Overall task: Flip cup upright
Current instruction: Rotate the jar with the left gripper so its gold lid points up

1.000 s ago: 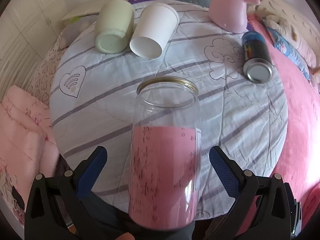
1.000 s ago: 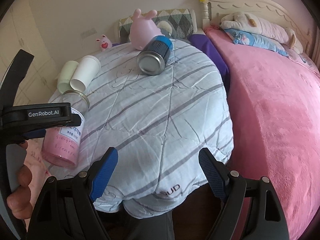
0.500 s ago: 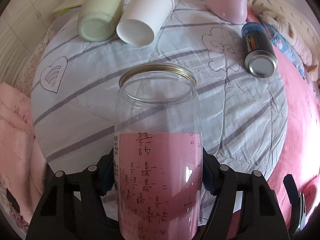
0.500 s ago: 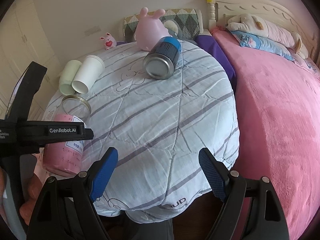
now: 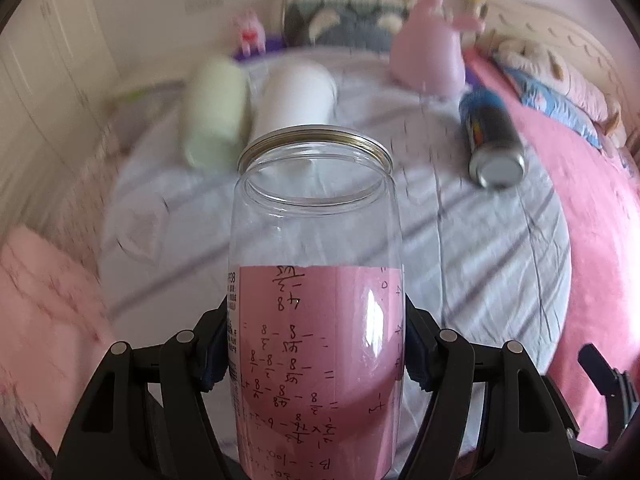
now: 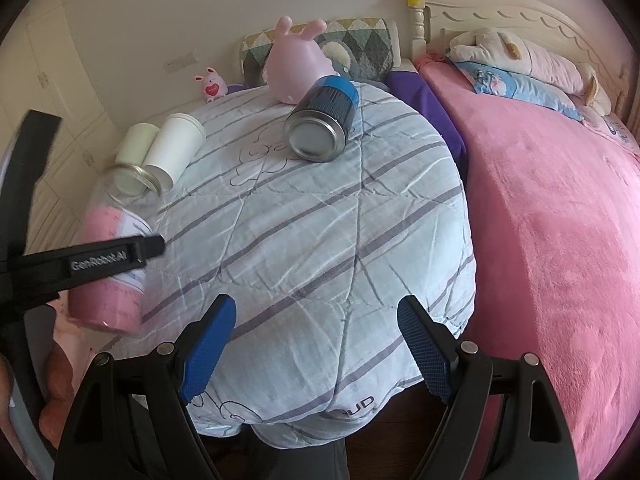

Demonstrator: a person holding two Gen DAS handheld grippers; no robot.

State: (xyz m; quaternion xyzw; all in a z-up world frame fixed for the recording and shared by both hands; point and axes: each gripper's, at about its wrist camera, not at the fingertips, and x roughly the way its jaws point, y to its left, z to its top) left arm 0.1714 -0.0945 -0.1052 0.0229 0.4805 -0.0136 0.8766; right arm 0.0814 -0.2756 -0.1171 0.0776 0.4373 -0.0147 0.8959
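Observation:
My left gripper [image 5: 316, 348] is shut on a clear plastic jar [image 5: 316, 280] with a gold rim and a pink paper lining. The jar points forward along the fingers, its open mouth toward the far side, lifted and tilted over the near left edge of the round table. In the right wrist view the jar [image 6: 116, 236] leans at the table's left edge with the left gripper's black arm across it. My right gripper [image 6: 316, 352] is open and empty, near the table's front edge.
On the striped tablecloth [image 6: 320, 220] lie a pale green cup [image 6: 136, 146], a white paper cup [image 6: 174, 150] and a blue metal can [image 6: 322, 120], all on their sides. A pink rabbit toy [image 6: 298, 66] stands at the back. A pink bed [image 6: 560, 220] is to the right.
My left gripper closed on the jar, then lifted and tilted it, so its mouth now points farther up and away. The left view is blurred with motion. The right gripper stayed open.

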